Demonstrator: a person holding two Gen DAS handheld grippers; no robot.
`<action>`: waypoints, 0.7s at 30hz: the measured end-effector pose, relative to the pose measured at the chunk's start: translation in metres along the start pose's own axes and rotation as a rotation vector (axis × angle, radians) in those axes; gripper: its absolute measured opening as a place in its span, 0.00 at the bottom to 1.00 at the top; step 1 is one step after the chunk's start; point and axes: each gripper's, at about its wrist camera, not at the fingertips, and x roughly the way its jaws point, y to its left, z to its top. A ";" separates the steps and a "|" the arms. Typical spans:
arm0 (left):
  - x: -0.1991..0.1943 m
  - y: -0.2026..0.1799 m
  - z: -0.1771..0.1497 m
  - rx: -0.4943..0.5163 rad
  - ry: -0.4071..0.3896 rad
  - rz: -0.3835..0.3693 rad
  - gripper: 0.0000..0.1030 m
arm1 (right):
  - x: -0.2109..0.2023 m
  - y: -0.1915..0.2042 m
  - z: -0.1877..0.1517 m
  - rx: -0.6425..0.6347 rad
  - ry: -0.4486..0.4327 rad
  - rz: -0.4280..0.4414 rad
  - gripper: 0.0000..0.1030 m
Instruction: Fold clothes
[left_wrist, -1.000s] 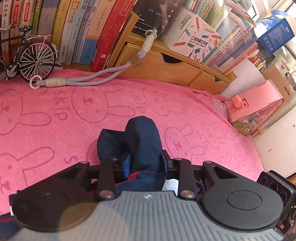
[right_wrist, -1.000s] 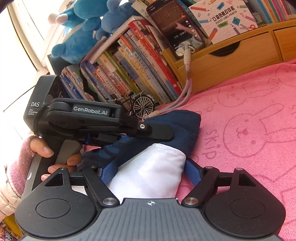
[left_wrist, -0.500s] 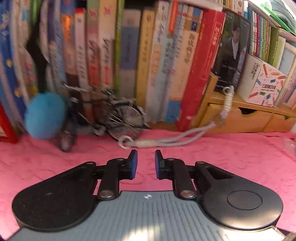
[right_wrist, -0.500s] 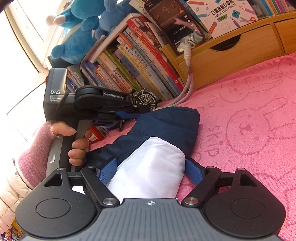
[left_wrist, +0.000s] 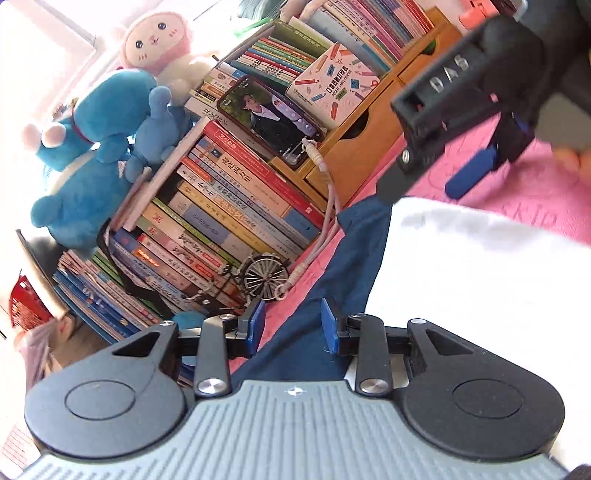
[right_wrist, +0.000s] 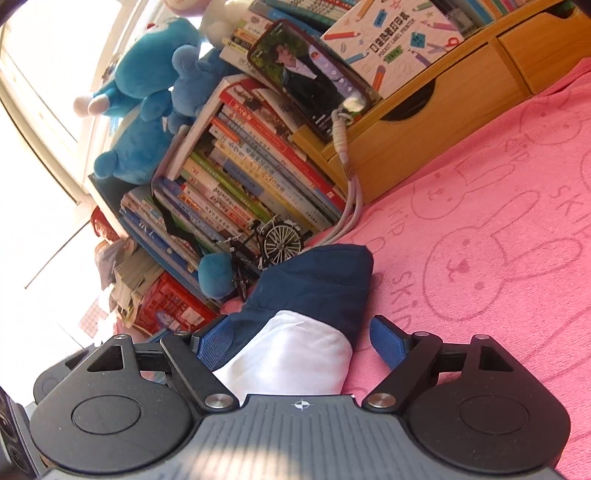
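Note:
A navy garment (right_wrist: 325, 280) with a white part (right_wrist: 291, 358) lies bunched on the pink rabbit-print towel (right_wrist: 498, 221). My right gripper (right_wrist: 301, 343) stands open around it. Its left pad touches the navy cloth, while the right pad is clear of it. In the strongly rolled left wrist view, my left gripper (left_wrist: 291, 326) is low over the navy edge (left_wrist: 354, 251), beside the white part (left_wrist: 480, 295). Its jaws are opening; cloth shows in the gap but the pads do not press it. The right gripper (left_wrist: 428, 184) shows at the upper right, a hand behind it.
Along the towel's far edge stand a leaning row of books (right_wrist: 240, 184), a small toy bicycle (right_wrist: 273, 243), a wooden drawer box (right_wrist: 443, 122) and a phone (right_wrist: 310, 81) with a lanyard. Blue plush toys (right_wrist: 140, 110) sit above the books. A red basket (right_wrist: 173, 302) is at the left.
The left gripper let go of the navy cloth, swung off toward the books with narrow empty jaws, then rolled and came back to the garment's edge, jaws wider. The right gripper barely moved.

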 end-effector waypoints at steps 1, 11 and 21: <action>0.000 -0.005 -0.005 0.058 -0.014 0.037 0.31 | -0.002 -0.001 0.001 0.002 -0.011 -0.009 0.80; 0.005 0.033 -0.022 -0.025 0.078 0.006 0.40 | -0.003 -0.006 0.004 0.018 -0.030 -0.032 0.80; 0.029 0.025 -0.057 0.038 0.198 0.023 0.28 | -0.003 -0.005 0.005 0.003 -0.031 -0.037 0.80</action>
